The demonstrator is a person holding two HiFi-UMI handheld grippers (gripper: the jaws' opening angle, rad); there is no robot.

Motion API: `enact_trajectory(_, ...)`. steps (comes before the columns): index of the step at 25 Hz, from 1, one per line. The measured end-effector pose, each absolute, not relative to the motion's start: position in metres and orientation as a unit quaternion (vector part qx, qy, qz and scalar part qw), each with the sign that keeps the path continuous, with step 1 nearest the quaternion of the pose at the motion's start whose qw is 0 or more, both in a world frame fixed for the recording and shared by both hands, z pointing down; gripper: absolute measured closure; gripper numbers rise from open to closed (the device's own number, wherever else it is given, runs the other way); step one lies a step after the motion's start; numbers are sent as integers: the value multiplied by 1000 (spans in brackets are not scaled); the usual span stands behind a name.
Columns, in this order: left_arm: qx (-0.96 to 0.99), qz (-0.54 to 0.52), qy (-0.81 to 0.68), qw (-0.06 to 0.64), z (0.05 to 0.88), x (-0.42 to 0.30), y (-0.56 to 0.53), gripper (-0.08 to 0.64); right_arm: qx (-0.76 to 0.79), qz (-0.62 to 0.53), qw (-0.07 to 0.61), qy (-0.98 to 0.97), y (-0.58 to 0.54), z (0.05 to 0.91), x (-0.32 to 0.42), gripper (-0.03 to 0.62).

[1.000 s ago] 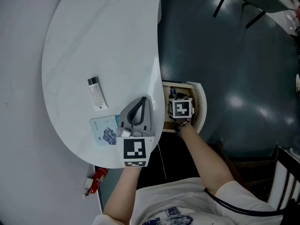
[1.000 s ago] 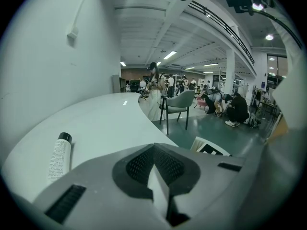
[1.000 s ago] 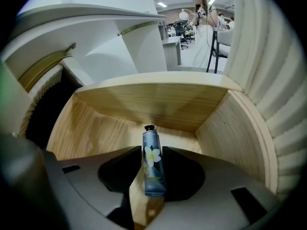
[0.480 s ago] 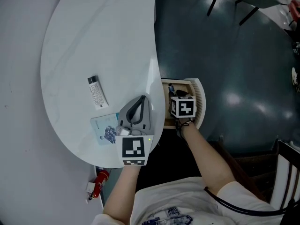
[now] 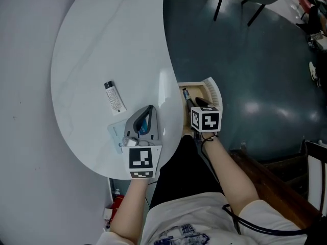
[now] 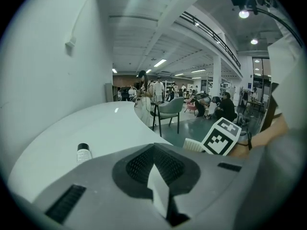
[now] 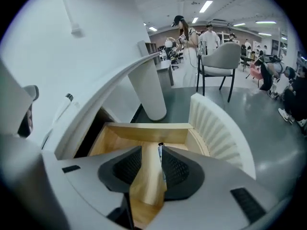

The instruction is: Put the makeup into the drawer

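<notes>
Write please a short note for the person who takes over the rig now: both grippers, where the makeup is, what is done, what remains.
Left gripper: shut on the packet, at the near edge of the table.
Right gripper: open, nothing between its jaws, over the open drawer.
Things: a slim item with a dark cap lies in the drawer; the tube lies on the table.
Done: one item in the drawer.
Left: put the packet in the drawer, then the tube.
</notes>
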State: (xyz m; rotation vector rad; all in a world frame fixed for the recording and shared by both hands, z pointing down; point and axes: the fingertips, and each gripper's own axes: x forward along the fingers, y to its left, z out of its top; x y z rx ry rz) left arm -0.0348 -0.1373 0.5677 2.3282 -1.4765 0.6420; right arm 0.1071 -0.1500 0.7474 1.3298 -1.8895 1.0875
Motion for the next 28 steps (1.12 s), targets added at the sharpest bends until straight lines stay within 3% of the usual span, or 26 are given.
enact_trajectory(10, 822, 208, -512, 134, 520, -71, -91, 514, 532, 365, 245, -724, -106, 648, 93, 449)
enact_trajectory(28, 806, 161, -558, 114, 434, -159, -24, 514, 487, 280, 202, -802, -47, 499, -8, 449)
